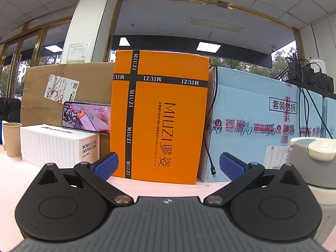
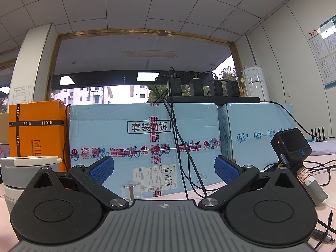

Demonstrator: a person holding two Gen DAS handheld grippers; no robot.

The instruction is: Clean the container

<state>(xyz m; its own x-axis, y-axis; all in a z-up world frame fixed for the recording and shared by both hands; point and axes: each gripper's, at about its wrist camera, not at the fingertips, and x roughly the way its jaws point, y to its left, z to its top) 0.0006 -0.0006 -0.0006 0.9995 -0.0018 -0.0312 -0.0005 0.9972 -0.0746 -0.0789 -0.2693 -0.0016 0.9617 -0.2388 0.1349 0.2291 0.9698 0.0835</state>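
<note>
A white and grey container with a cream flip lid [image 1: 310,157] stands at the right edge of the left wrist view. It also shows at the left edge of the right wrist view [image 2: 23,168]. My left gripper [image 1: 168,164] is open and empty, low over the pale table, left of the container. My right gripper [image 2: 163,169] is open and empty, right of the container. A small clear glass with a brown stick [image 2: 130,190] stands just ahead of the right gripper, partly hidden by its body.
An orange MIUZI box [image 1: 161,115], light blue boxes [image 2: 145,140] and a brown carton [image 1: 69,90] wall the back of the table. A phone [image 1: 86,117] leans on a white box [image 1: 56,145]; a paper cup [image 1: 11,138] stands left. Cables and a handheld device [image 2: 294,153] lie right.
</note>
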